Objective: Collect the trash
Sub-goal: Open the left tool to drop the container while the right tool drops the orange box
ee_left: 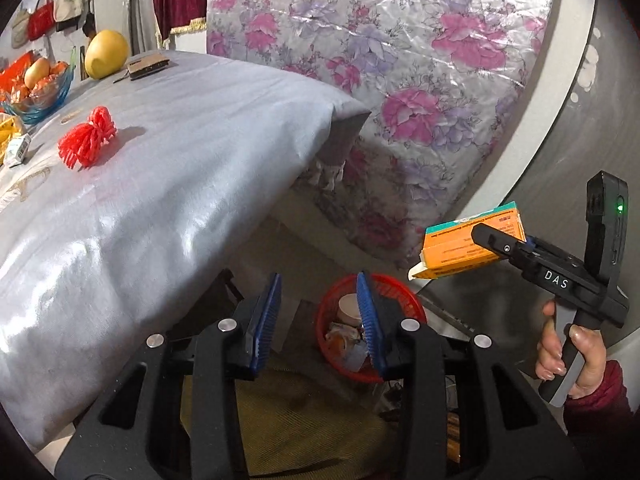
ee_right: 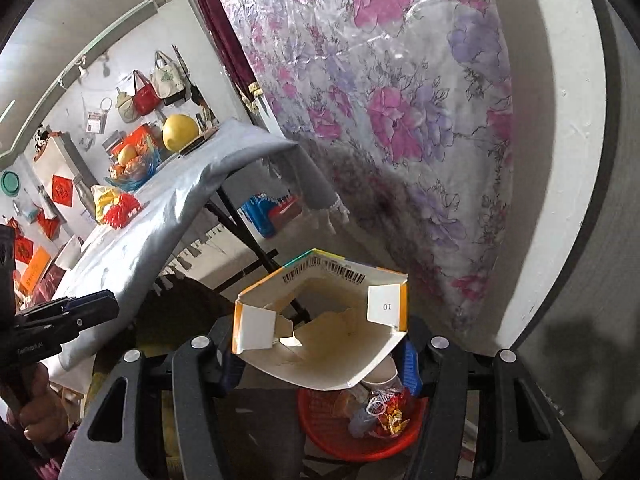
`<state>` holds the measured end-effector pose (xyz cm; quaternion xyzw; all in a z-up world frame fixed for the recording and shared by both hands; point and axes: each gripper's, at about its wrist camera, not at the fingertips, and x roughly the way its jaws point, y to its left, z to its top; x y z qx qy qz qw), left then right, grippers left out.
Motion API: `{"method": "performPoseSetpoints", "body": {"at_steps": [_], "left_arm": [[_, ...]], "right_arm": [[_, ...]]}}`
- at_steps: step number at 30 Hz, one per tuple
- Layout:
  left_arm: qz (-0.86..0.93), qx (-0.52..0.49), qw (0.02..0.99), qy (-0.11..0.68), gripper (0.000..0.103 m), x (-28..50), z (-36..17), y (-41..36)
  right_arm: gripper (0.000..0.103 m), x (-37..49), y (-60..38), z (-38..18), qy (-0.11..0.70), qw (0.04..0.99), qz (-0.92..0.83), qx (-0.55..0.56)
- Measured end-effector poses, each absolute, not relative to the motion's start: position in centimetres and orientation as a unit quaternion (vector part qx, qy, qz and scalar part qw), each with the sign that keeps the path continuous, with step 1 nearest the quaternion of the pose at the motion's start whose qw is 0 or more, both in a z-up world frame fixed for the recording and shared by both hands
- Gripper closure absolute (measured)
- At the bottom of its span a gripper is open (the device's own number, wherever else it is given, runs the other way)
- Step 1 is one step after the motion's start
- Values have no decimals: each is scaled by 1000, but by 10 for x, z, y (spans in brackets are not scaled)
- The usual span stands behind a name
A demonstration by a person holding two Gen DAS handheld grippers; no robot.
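My right gripper [ee_right: 320,356] is shut on an empty orange and white carton [ee_right: 320,320] and holds it open-end-up just above the red trash basket [ee_right: 360,436], which holds wrappers and a cup. In the left wrist view the carton [ee_left: 460,248] hangs in the right gripper [ee_left: 486,240] to the right of and above the basket [ee_left: 340,340]. My left gripper [ee_left: 320,320] is open and empty, above the basket beside the table edge. A red mesh net [ee_left: 86,140] lies on the grey tablecloth [ee_left: 180,160].
A yellow pomelo [ee_left: 107,54], a cardboard piece [ee_left: 148,66], a blue glass fruit bowl [ee_left: 40,92] and a small white box [ee_left: 18,150] stand on the table. A floral mattress [ee_left: 400,60] leans against the wall behind. Folding table legs [ee_right: 256,248] stand near the basket.
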<state>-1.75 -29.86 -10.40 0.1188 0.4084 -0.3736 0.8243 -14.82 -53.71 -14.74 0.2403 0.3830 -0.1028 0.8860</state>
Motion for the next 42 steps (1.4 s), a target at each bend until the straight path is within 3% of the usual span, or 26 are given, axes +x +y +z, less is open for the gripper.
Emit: {"method": "performPoseSetpoints", "body": {"at_steps": [10,13,15,42], "left_arm": [[-381,147,804,432,64,-23,-128,-316],[-384,156,797,439,62,-25,-135,-322],[-386,161,795,440,62,-27,-138,-324],[-360,124,837,393,47,-22,-107,-294]], "right_arm": [[42,-148,-536,-181,424,869,-113,229],[35,-147,-537,-195,444,860,-113,225],[25,-150,-539,-198,440,860,-117,230],[21,-151,-523,-121,344,911,-92,206]]}}
